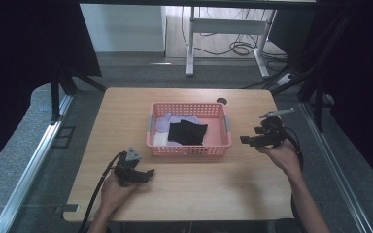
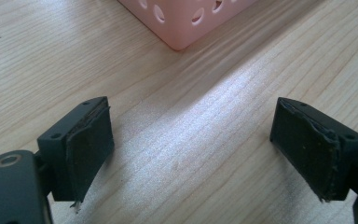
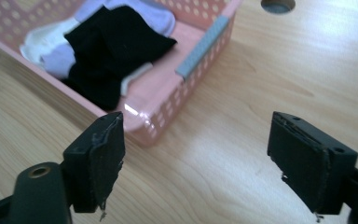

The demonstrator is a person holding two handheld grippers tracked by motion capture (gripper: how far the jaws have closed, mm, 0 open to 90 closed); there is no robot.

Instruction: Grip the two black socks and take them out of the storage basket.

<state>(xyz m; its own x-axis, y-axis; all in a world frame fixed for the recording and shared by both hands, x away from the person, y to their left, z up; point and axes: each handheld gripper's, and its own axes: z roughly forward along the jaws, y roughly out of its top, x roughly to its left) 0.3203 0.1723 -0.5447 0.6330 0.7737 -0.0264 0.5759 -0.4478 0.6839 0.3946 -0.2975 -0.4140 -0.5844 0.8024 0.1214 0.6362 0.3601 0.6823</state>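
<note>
Wooden table (image 1: 184,189), pink basket (image 1: 189,148), half-buried pale clothes (image 3: 51,44).

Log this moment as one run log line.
left gripper: open, empty, near basket's front-left corner | right gripper: open, empty, right of basket | pink basket: holds black cloth, pale socks | table

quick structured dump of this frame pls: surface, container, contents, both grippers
surface: wooden table, round cable hole near far edge
container: pink perforated basket, mid-table
contents: black garment on top of lavender and white fabric items
left gripper: open, holding nothing, over bare table near the basket's front-left corner
right gripper: open, holding nothing, just right of the basket, pointing toward it
fingers: dark pads, frayed at edges
</note>
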